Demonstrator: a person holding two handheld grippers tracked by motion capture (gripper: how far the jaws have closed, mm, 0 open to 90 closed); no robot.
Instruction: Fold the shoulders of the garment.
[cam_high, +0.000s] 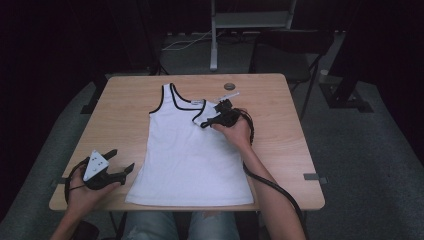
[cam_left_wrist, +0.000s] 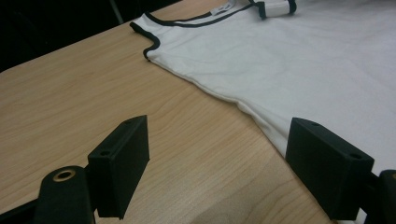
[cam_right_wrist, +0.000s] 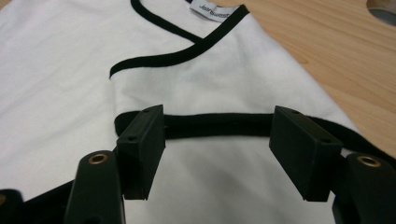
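- A white top (cam_high: 187, 155) with black trim lies flat on the table (cam_high: 120, 100), hem toward the person.
- Its right strap (cam_right_wrist: 196, 88) is folded over onto the top, beside the neck label (cam_right_wrist: 212, 10).
- The right gripper (cam_high: 212, 120) sits at that strap, jaws apart with nothing pinched; black trim (cam_right_wrist: 217, 125) runs between them.
- The left gripper (cam_high: 117, 165) rests left of the top's hem, jaws wide open over bare wood, clear of the top's side edge (cam_left_wrist: 243, 105).
- A small round disc (cam_high: 229, 86) lies beyond the top's neck.
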